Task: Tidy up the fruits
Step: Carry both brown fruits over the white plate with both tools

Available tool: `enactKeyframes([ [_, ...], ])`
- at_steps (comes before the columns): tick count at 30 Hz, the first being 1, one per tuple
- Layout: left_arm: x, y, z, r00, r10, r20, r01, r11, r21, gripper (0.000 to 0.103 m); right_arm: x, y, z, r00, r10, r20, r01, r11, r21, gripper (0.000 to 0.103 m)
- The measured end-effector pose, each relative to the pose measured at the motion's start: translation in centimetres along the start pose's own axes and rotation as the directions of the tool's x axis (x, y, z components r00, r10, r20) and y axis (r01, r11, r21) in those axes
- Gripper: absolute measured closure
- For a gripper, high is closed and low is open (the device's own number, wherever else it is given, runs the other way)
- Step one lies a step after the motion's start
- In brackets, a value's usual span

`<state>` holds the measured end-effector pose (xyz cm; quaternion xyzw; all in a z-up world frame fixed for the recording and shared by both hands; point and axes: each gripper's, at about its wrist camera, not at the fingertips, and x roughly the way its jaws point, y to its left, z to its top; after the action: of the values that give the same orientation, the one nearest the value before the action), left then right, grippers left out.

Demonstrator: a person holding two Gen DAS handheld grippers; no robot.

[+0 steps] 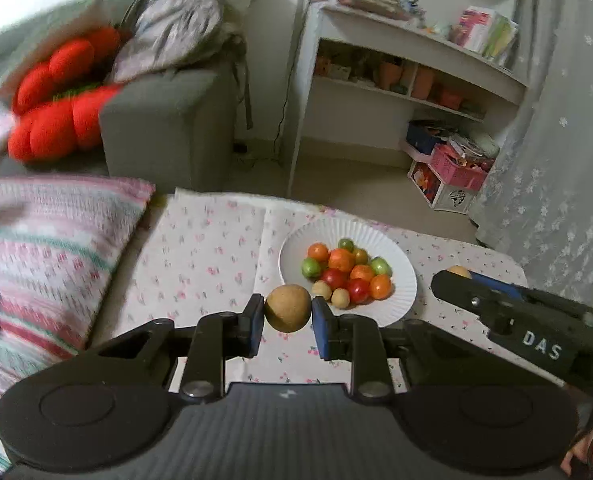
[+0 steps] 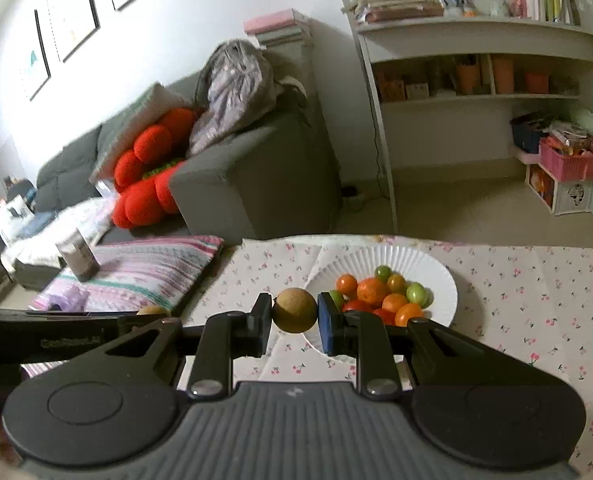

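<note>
A white paper plate (image 1: pixel 396 304) holds several small red, orange, green and tan fruits (image 1: pixel 346 270) on the flowered tablecloth. My left gripper (image 1: pixel 287 314) is shut on a round brown fruit (image 1: pixel 288 308) just left of the plate's near rim. My right gripper (image 2: pixel 295 314) is shut on a second round brown fruit (image 2: pixel 295 310), held at the plate's (image 2: pixel 444 280) near left edge, beside the fruit pile (image 2: pixel 380 294). The right gripper also shows at the right of the left wrist view (image 1: pixel 452 276), and the left one at the left of the right wrist view.
A striped pillow (image 1: pixel 52 248) lies left of the table, with a dark can (image 2: pixel 78 256) on it. A grey sofa (image 1: pixel 168 128) with red cushions stands behind. A white shelf unit (image 1: pixel 408 80) and pink basket (image 1: pixel 460 168) stand at the back right.
</note>
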<state>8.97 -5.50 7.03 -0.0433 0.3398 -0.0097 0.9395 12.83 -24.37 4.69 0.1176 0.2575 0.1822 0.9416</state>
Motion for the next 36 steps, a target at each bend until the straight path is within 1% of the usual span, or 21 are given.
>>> enactKeyframes([
  [2,-0.6,-1.2,0.4,0.999,0.033,0.029,-0.035,0.997,0.066,0.103,-0.3,-0.3,0.3,1.000,-0.006,0.016,0.006,1.000,-0.012,0.081],
  [3,-0.6,-1.7,0.5,0.999,0.033,0.038,-0.037,0.996,0.087,0.103,-0.4,-0.4,0.3,1.000,-0.019,0.024,0.019,0.999,-0.031,0.081],
  [5,0.1,-2.7,0.7,0.999,0.015,0.040,-0.020,0.993,0.119,0.103,-0.1,-1.2,0.1,0.998,-0.056,0.023,0.057,0.997,-0.052,0.081],
  [9,2.7,-4.5,0.6,0.999,-0.023,0.034,0.016,0.985,0.171,0.103,1.1,-3.6,-0.3,0.995,-0.102,-0.013,0.102,0.994,-0.028,0.081],
  [13,6.3,-5.3,0.6,0.997,-0.081,-0.006,0.081,0.980,0.184,0.103,1.9,-5.3,-0.5,0.993,-0.117,-0.016,0.117,0.993,0.000,0.081],
  [16,9.4,-6.1,0.8,0.994,-0.107,-0.029,0.110,0.970,0.215,0.103,3.4,-6.3,-1.0,0.991,-0.128,-0.045,0.129,0.991,0.022,0.081],
  [19,12.3,-6.6,0.7,0.988,-0.144,-0.062,0.154,0.961,0.231,0.103,5.1,-7.0,-1.2,0.988,-0.137,-0.069,0.139,0.990,0.023,0.081],
  [21,13.9,-6.8,0.7,0.985,-0.158,-0.066,0.170,0.955,0.242,0.103,6.0,-7.7,-1.3,0.986,-0.143,-0.083,0.145,0.989,0.025,0.081],
  [24,16.3,-7.1,0.3,0.982,-0.176,-0.066,0.188,0.945,0.269,0.103,7.2,-8.5,-1.5,0.983,-0.155,-0.099,0.154,0.988,-0.014,0.081],
  [27,18.7,-7.0,-0.7,0.976,-0.200,-0.092,0.218,0.936,0.277,0.103,8.8,-9.4,-2.0,0.978,-0.163,-0.128,0.158,0.986,-0.049,0.081],
  [29,19.6,-7.1,-1.3,0.971,-0.218,-0.101,0.238,0.929,0.282,0.103,9.8,-10.0,-2.1,0.974,-0.177,-0.143,0.169,0.983,-0.066,0.081],
  [31,20.4,-7.4,-1.8,0.968,-0.220,-0.121,0.247,0.919,0.308,0.103,10.7,-10.5,-1.9,0.973,-0.182,-0.145,0.175,0.983,-0.063,0.081],
  [33,20.9,-7.5,-2.3,0.969,-0.216,-0.121,0.244,0.911,0.332,0.103,11.3,-10.8,-1.7,0.974,-0.176,-0.142,0.171,0.984,-0.051,0.081],
  [36,21.6,-7.9,-2.7,0.971,-0.209,-0.117,0.237,0.902,0.362,0.103,12.3,-11.0,-1.7,0.972,-0.183,-0.145,0.175,0.982,-0.065,0.081],
])
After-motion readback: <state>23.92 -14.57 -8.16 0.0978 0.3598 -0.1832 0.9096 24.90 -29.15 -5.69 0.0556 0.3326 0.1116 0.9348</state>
